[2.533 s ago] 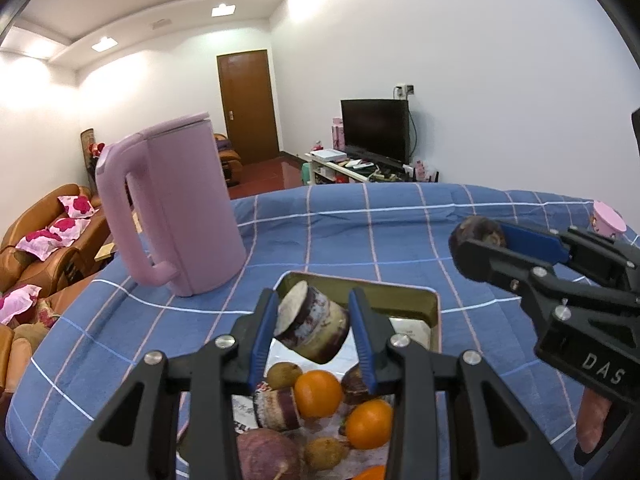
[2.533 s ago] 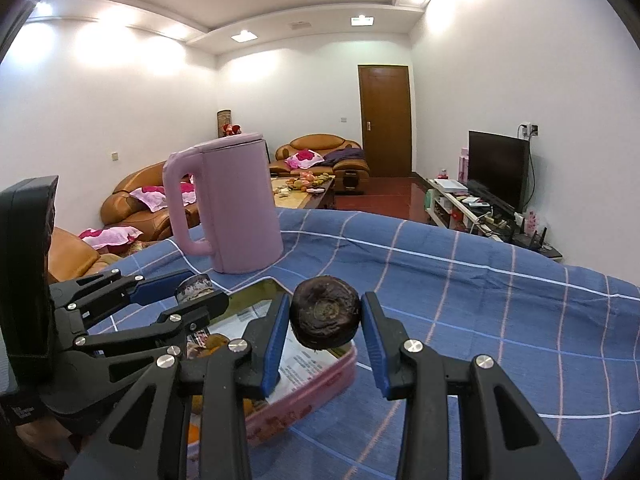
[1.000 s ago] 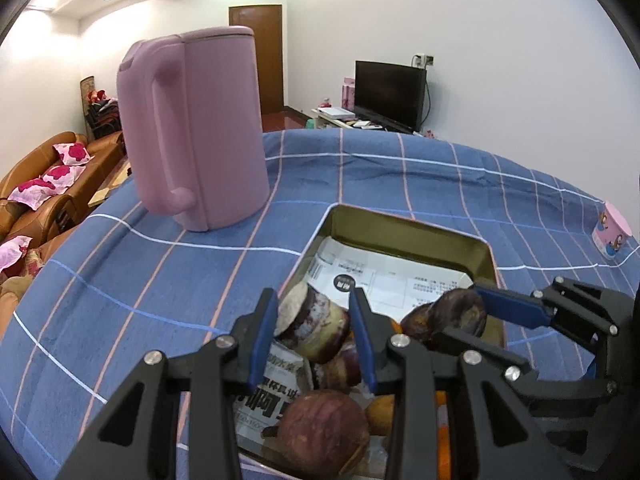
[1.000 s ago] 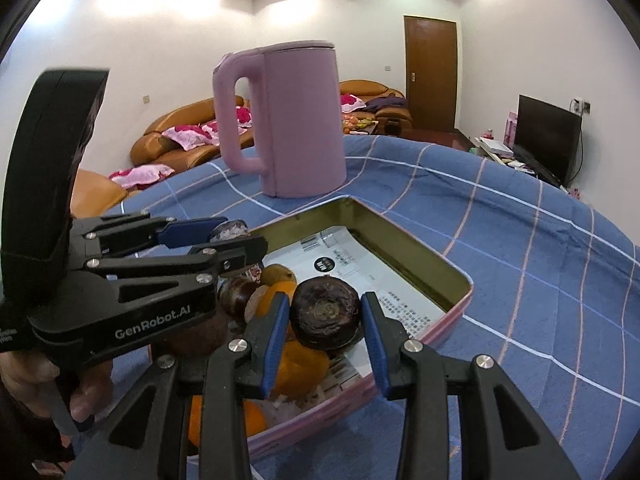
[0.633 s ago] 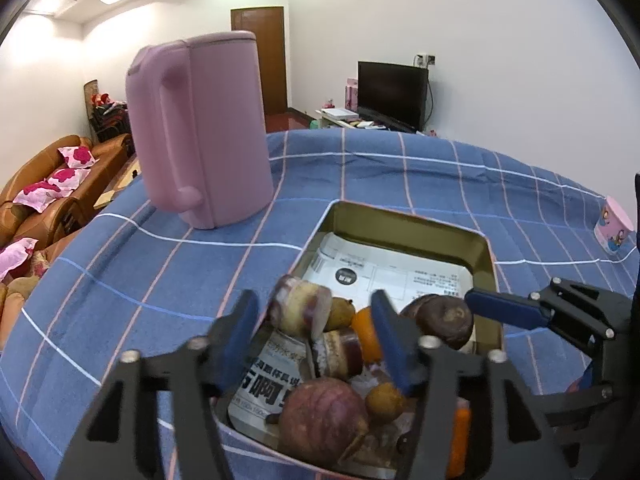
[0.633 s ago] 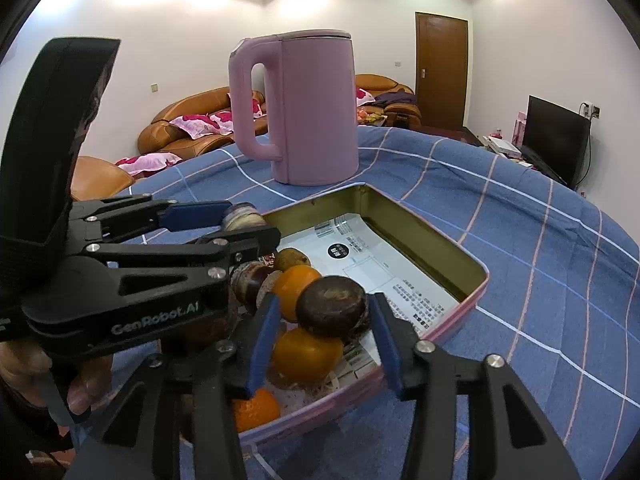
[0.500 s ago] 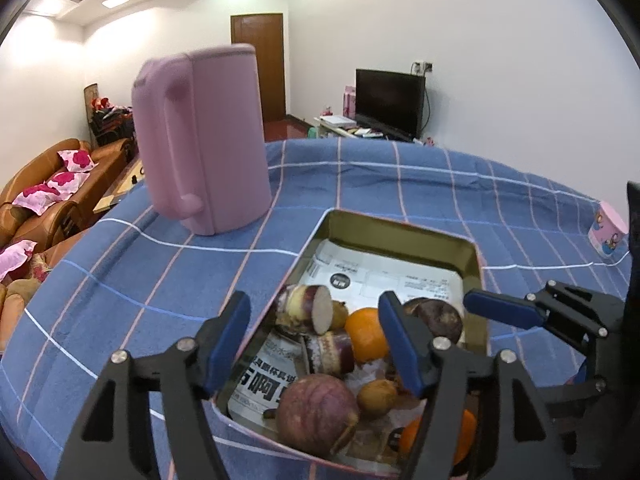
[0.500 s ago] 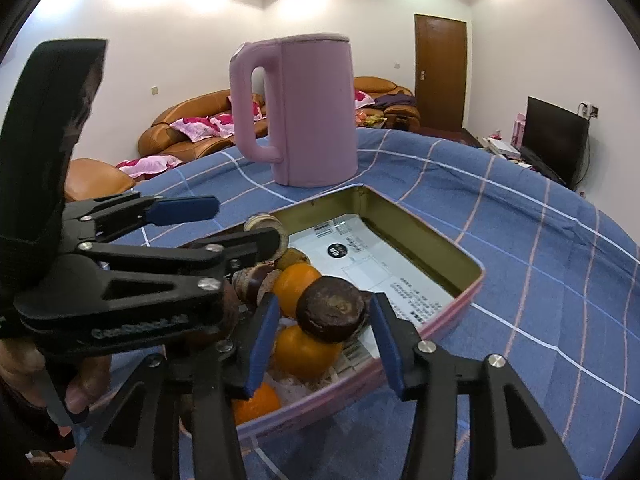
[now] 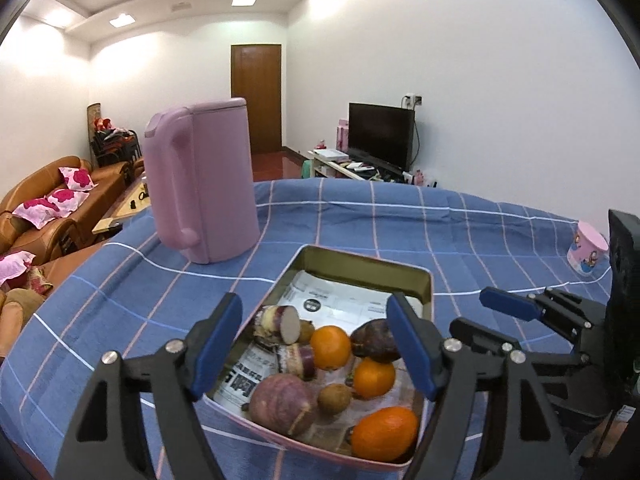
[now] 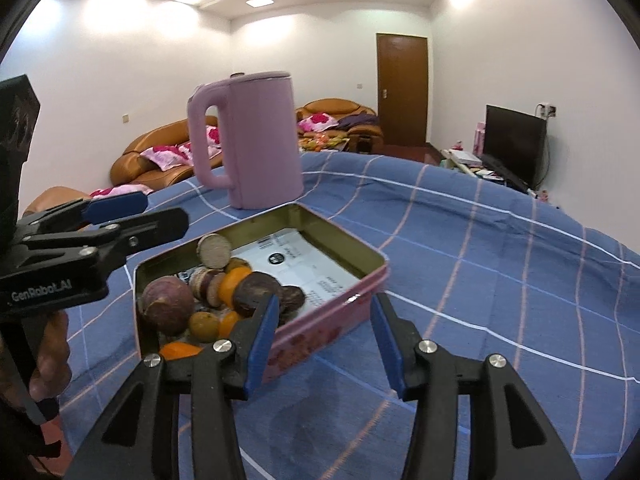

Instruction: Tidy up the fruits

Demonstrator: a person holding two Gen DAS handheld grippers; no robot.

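Observation:
A pink rectangular tin [image 9: 362,258] [image 10: 332,322], lined with printed paper, holds several fruits and tubers at its near end. The cut purple yam piece [image 9: 278,322] [image 10: 215,249] rests against the tin's left wall. The dark round fruit [image 9: 374,340] [image 10: 256,288] lies on the pile beside oranges [image 9: 330,347]. My left gripper [image 9: 316,340] is open and empty, raised over the tin's near end. My right gripper [image 10: 324,336] is open and empty, just outside the tin's right wall.
A tall pink kettle [image 9: 202,184] [image 10: 250,140] stands behind the tin on the blue checked tablecloth [image 9: 400,224]. A small pink cup [image 9: 587,248] sits at the far right. Sofas, a door and a TV lie beyond the table.
Both grippers lowered into the tin, opened and let go of the yam piece and the dark fruit, then drew back and up, jaws wide.

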